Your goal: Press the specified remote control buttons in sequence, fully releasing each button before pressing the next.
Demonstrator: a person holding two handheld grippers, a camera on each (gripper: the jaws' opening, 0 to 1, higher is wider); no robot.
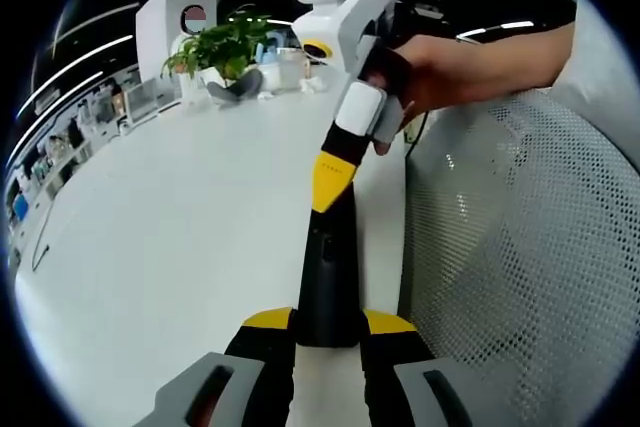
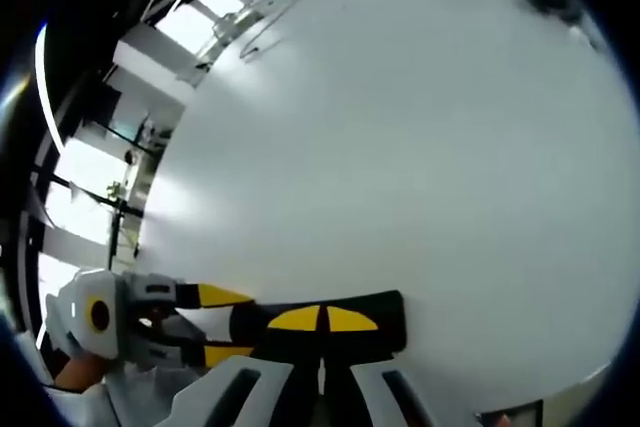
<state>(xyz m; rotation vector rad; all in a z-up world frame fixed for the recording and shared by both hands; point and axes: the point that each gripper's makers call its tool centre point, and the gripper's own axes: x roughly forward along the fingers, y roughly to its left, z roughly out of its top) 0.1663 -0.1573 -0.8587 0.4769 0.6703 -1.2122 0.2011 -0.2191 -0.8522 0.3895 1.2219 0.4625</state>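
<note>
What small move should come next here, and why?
Probably lift the right gripper off the remote: its shut tips seem to rest on the remote's face while the left gripper clamps one end, and each button needs full release before the next.

White table [image 1: 180, 217], mesh chair [image 1: 520, 247], potted plant [image 1: 222, 47], ceiling light strips [image 1: 85, 55], bright windows [image 2: 185, 27].

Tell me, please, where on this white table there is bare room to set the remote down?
The white table is bare across its wide middle, from the remote held in the left tool to the potted plant at the far edge. That far end is crowded with containers. The mesh chair borders the other side.
</note>
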